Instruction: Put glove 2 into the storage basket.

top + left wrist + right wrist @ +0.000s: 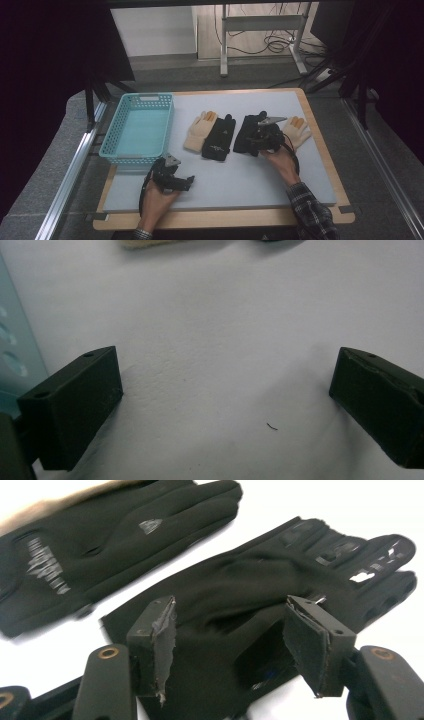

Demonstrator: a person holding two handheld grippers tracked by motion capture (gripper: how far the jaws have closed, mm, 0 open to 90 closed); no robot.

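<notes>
Two black gloves and two cream gloves lie in a row across the grey mat. My right gripper (256, 139) sits over the right black glove (244, 131). In the right gripper view its jaws (232, 630) straddle the bunched cuff of that glove (240, 580), and the pads stand apart from the fabric. The other black glove (115, 535) lies just beyond, partly over a cream glove (199, 131). The second cream glove (298, 130) is to the right of my right hand. My left gripper (189, 181) rests low on the mat near the front, open and empty (225, 390).
A teal mesh basket (148, 96) stands at the mat's left side, its wall beside my left jaw (12, 350). The grey mat (235, 185) lies on a wooden table with a bare strip at the front. Dark curtains and a desk frame stand beyond.
</notes>
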